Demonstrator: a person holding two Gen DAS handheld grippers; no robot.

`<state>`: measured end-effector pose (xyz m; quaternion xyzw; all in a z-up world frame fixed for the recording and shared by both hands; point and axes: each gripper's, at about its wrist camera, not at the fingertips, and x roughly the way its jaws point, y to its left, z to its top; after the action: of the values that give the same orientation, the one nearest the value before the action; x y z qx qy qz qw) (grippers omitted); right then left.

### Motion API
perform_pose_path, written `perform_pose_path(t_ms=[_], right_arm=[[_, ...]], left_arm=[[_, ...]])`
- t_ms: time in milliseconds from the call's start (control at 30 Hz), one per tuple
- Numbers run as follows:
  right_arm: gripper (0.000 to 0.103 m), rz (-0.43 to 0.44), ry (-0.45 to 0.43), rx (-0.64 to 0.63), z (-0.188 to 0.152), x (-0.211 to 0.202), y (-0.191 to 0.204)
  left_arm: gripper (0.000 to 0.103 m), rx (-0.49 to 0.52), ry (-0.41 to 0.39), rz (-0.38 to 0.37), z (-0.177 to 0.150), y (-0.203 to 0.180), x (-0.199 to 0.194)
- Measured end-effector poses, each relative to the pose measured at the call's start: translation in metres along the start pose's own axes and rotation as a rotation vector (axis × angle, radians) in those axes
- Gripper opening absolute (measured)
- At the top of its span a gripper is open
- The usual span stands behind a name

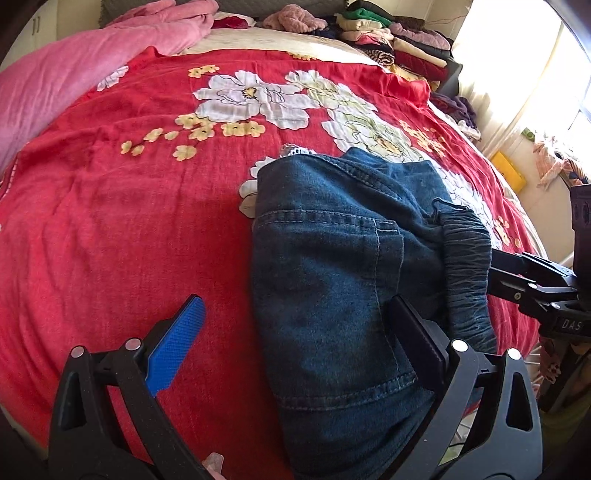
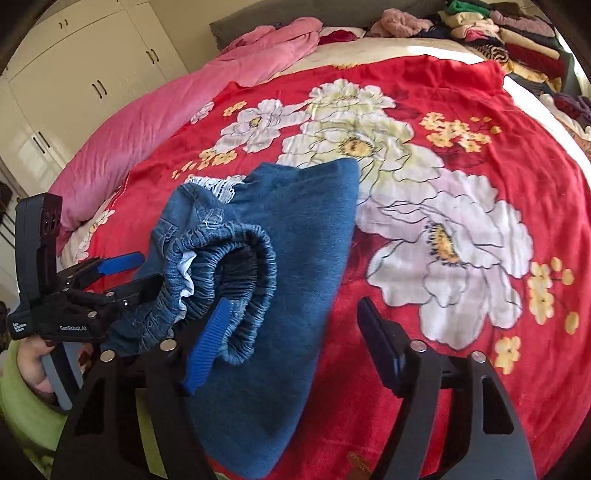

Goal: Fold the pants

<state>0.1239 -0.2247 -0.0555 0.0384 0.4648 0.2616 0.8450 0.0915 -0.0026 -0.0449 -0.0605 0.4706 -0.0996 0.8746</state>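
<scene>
Readable markings:
- Left gripper (image 2: 122, 275), black body, right wrist view: white print "GenRoboLAI"; beside it a small white three-line label, too small to read.
- Right gripper (image 1: 491, 266), black body, left wrist view: white letters "DAS", cut off at the picture's edge.

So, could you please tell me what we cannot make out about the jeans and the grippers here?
- Leg ends of the jeans: cut off by the bottom edge, both views.
- Tips of the right gripper, left wrist view: behind the waistband, so contact there is unclear.
- The white lace cloth: mostly under the jeans, both views.
- The clothes pile at the far end of the bed: too small to tell the garments apart.
</scene>
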Motion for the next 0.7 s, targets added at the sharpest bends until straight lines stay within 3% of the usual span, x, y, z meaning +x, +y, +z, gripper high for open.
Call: perform_pose_path(t_ms=[67, 233, 533, 600, 700], right_arm=[[0.061, 0.026, 0.021, -0.002, 0.002, 0.007, 0.002], [0.063, 0.037, 0.046, 0.004, 0.003, 0.023, 0.004], [0.064, 0.056, 0.041, 0.009, 0.003, 0.025, 0.002], [0.061, 0.055, 0.037, 0.000, 0.002, 0.024, 0.004], [0.045, 0.068, 0.027, -0.025, 0.002, 0.023, 0.008]], left_arm=[[0.087, -0.006, 0.009, -0.017, 0.002, 0.000, 0.005], [0.071, 0.007, 0.019, -0.045, 0.006, -0.007, 0.011], [0.071, 0.010, 0.024, -0.047, 0.008, -0.011, 0.017], [0.068, 0.004, 0.025, -0.051, 0.009, -0.011, 0.017], [0.058, 0.012, 0.026, -0.056, 0.009, -0.014, 0.017]])
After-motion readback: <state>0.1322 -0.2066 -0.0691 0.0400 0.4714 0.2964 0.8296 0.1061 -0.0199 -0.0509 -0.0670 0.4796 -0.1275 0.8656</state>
